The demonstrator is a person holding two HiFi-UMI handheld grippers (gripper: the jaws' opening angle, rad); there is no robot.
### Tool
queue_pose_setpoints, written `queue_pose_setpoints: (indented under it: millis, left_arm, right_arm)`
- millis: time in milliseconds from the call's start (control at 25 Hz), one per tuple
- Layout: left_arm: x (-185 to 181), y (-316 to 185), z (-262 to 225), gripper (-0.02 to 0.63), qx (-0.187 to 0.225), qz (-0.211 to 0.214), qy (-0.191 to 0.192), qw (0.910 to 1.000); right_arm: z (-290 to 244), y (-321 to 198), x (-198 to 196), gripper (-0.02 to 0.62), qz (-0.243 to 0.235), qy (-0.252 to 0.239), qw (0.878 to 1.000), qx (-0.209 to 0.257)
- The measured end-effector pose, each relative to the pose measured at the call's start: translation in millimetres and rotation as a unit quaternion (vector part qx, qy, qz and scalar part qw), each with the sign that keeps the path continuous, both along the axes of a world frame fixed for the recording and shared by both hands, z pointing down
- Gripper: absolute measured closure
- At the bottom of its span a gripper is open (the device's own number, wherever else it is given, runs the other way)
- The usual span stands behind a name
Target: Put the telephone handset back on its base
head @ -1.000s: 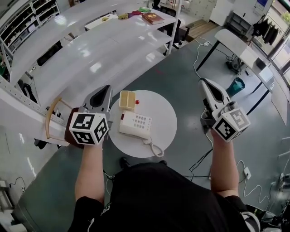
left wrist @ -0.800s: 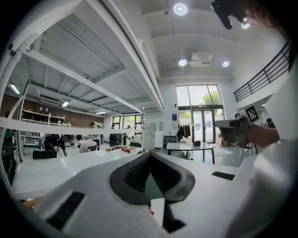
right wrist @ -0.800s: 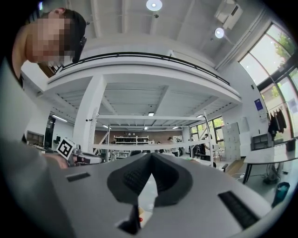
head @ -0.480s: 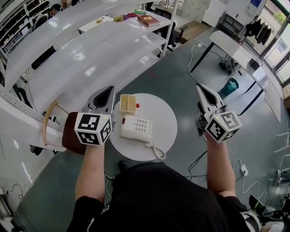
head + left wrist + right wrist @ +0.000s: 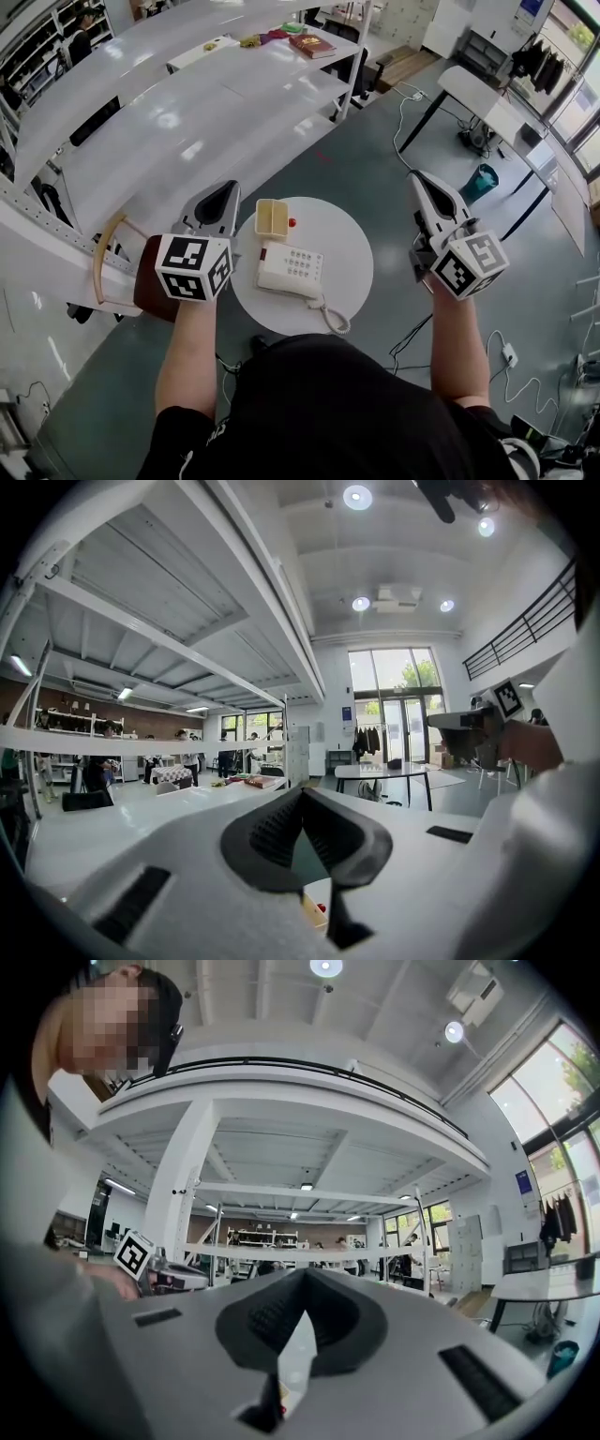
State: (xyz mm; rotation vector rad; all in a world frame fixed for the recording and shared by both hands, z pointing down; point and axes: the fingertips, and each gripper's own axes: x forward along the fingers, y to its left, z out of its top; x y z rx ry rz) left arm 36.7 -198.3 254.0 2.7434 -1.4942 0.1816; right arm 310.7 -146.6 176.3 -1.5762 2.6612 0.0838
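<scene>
A cream telephone (image 5: 298, 272) sits on a small round white table (image 5: 347, 253). Its handset (image 5: 269, 266) lies along the left side of the base, and the coiled cord (image 5: 331, 316) trails toward the table's near edge. My left gripper (image 5: 219, 191) hangs just left of the table, level, with its jaws shut and empty; in the left gripper view (image 5: 302, 797) the pads meet at the tip. My right gripper (image 5: 418, 178) is off the table's right side over the floor, also shut on nothing (image 5: 305, 1281). Neither gripper touches the phone.
A beige divided tray (image 5: 271, 217) with a small red thing (image 5: 292, 223) beside it sits at the table's far edge. Long white shelving (image 5: 197, 122) runs behind and to the left. A wooden chair (image 5: 141, 281) stands by my left hand. Cables (image 5: 412, 337) lie on the floor.
Both grippers have drifted a little forward alongside the table and stay shut. The phone and tray have not moved.
</scene>
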Motion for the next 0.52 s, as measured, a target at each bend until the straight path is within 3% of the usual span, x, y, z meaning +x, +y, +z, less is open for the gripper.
queue_pose_setpoints:
  millis: [200,520]
  left_arm:
    - [-2.2,1.1,-4.7,0.595,0.001,-0.002,0.003,1.0000]
    - [1.0,1.3,4.0,0.595,-0.008,-0.008,0.003,0.9999]
  right_arm:
    - [-21.1,6.9,-4.6,0.592,-0.016,-0.006,1.000,0.018]
    - [-10.1,1.9,2.9,0.592,-0.024,-0.021,0.999,0.004]
